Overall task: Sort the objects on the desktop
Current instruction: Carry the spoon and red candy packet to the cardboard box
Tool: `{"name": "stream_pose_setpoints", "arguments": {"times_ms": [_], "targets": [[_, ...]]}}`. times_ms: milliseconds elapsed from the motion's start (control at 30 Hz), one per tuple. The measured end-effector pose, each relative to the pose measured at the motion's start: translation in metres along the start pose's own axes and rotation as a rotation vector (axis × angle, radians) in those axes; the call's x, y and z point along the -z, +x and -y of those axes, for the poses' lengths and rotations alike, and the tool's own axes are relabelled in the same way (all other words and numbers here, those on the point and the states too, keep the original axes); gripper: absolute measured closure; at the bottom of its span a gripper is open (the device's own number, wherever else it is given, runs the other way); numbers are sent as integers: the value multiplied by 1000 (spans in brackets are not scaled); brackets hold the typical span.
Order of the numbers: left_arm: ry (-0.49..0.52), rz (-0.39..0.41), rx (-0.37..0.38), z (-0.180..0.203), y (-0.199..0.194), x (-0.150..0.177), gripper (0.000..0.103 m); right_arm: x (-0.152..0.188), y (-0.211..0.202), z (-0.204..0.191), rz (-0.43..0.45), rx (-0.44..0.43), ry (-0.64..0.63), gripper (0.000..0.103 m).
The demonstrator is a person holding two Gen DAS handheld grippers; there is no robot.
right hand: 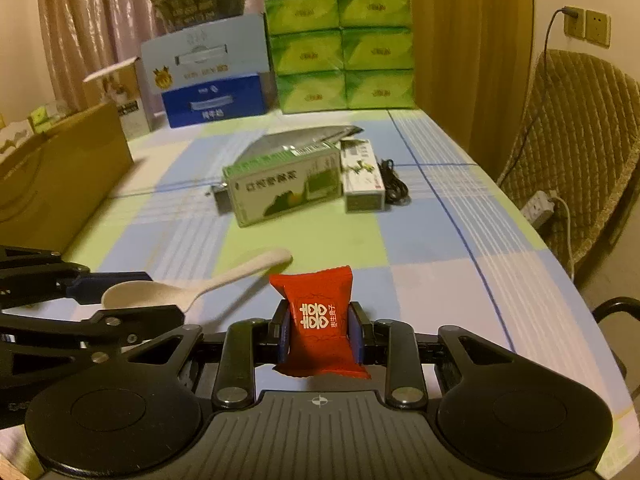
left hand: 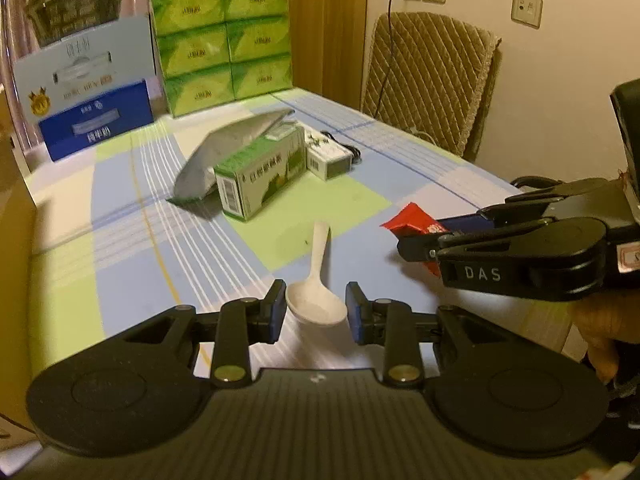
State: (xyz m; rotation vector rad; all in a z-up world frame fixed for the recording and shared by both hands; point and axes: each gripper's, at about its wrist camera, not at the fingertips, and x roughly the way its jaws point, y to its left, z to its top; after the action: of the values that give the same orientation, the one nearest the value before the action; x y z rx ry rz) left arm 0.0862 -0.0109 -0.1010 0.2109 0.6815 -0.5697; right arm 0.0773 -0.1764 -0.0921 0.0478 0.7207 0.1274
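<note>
Nearest in the left wrist view: left gripper [left hand: 316,308], parted around the bowl of a white spoon [left hand: 318,294] lying on the table [left hand: 120,248], pads beside it, contact unclear. In the right wrist view: right gripper [right hand: 319,334] clamped on a red packet [right hand: 320,322], raised near the table's near edge. Toward the middle: green box [right hand: 286,188] touching a white box [right hand: 362,176]. Only there: black cable [right hand: 394,184] in full, brown carton [right hand: 60,176] at the left edge. At the far edge: 6 green tissue packs [right hand: 340,48].
</note>
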Motion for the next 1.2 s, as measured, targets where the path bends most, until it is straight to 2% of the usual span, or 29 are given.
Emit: {"name": "stream_pose_setpoints", "arguments": {"times_ms": [167, 333, 433, 667, 767, 1067, 1200], "targets": [[-22, -22, -23, 0, -3, 5, 77, 4, 0, -5, -15, -17, -3, 77], [64, -65, -56, 9, 2, 21, 77, 7, 4, -2, -33, -14, 9, 77], [129, -63, -86, 13, 4, 27, 76, 8, 5, -1, -35, -17, 19, 77], [166, -67, -89, 13, 5, 32, 75, 8, 8, 1, -40, -21, 31, 77], [177, -71, -96, 13, 5, 35, 70, 9, 8, 2, -42, -23, 38, 77], [148, -73, -80, 9, 4, 33, 70, 9, 9, -1, -42, -26, 39, 77], [116, -81, -68, 6, 5, 32, 75, 9, 8, 0, -37, -27, 43, 77]]}}
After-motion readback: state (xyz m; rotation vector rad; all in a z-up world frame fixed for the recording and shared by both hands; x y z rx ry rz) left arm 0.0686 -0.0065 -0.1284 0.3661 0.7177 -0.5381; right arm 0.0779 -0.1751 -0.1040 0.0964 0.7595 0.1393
